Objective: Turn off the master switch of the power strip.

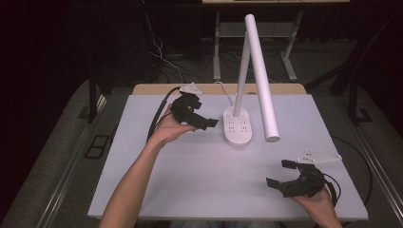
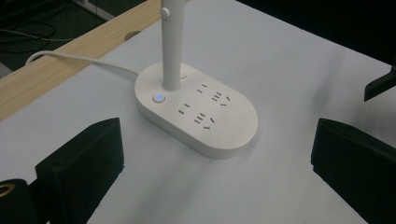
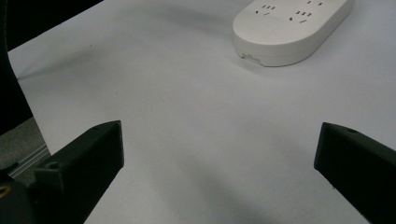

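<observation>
Lamp (image 1: 237, 126) stands at the worktop's (image 1: 190, 180) twelve o'clock, probably rigid, smooth and bottom-heavy; the thin upright stem looks the best hold. Left gripper (image 1: 202, 118), at its nine o'clock, and right gripper (image 1: 280, 173) are both released, empty.

Lamp base (image 2: 205, 121) smooth matt white plastic; table edge (image 2: 56, 74) wood.

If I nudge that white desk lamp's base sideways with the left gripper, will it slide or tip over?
Probably slide: the lamp base is broad, flat and sits flush on the table. The long lamp head hangs high off to one side, so a push up the stem might tip it. Its cord may drag.
</observation>
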Available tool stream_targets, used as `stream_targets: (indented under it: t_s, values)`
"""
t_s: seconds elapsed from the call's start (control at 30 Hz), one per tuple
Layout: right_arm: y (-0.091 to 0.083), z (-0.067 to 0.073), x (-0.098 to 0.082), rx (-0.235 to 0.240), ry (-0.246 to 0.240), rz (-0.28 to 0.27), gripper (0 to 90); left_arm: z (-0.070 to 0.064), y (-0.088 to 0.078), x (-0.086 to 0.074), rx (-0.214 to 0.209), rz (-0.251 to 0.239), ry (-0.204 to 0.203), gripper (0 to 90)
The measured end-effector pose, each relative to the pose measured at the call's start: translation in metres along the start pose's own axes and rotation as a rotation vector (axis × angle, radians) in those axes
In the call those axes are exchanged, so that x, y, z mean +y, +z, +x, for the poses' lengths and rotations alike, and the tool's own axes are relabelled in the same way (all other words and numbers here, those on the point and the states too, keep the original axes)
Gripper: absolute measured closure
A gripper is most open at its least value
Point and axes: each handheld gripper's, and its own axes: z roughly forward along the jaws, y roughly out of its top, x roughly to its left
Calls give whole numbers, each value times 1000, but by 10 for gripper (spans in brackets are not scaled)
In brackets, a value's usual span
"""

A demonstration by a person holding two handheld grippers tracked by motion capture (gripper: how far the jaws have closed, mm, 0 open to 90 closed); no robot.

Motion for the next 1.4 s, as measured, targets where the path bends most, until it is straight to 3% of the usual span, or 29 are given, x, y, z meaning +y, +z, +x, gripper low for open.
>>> stream_targets:
  t_s: [0.47,1.17,1.2,1.4]
  values:
    - [-1,-1,0,0,-1,0,8,16,17,4,-1,0,-35,14]
    - [-1,-1,-1,4,-1,2,8,24,51,10,-20,-11,-68,25]
    - [-1,-1,-1,4,0,3,7,23,53,10,-21,-23,-91,25]
    - [-2,-1,-1,3,-4,-3,8,28,64,7,-23,-41,-124,37]
